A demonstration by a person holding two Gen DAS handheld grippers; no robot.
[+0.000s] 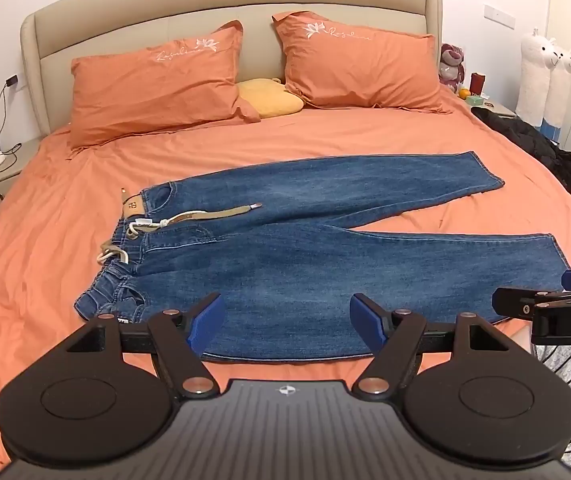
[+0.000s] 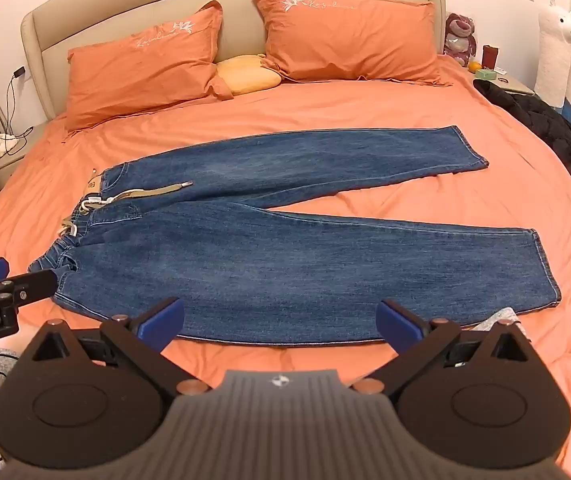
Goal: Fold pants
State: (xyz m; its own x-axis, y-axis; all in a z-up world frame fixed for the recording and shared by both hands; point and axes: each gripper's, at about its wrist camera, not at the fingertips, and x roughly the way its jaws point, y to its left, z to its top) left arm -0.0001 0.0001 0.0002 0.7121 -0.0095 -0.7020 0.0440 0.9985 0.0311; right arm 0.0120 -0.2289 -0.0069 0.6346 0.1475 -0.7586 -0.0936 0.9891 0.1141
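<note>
Blue jeans lie flat on the orange bed, waistband to the left with a beige belt, legs spread to the right. They show in the right wrist view too. My left gripper is open and empty above the near leg's front edge. My right gripper is open and empty, also at the near leg's front edge. The right gripper shows at the right edge of the left wrist view. The left gripper shows at the left edge of the right wrist view.
Two orange pillows and a yellow cushion lie at the headboard. A black jacket lies on the bed's right edge. Nightstands stand on both sides. White plush toys stand at the right wall.
</note>
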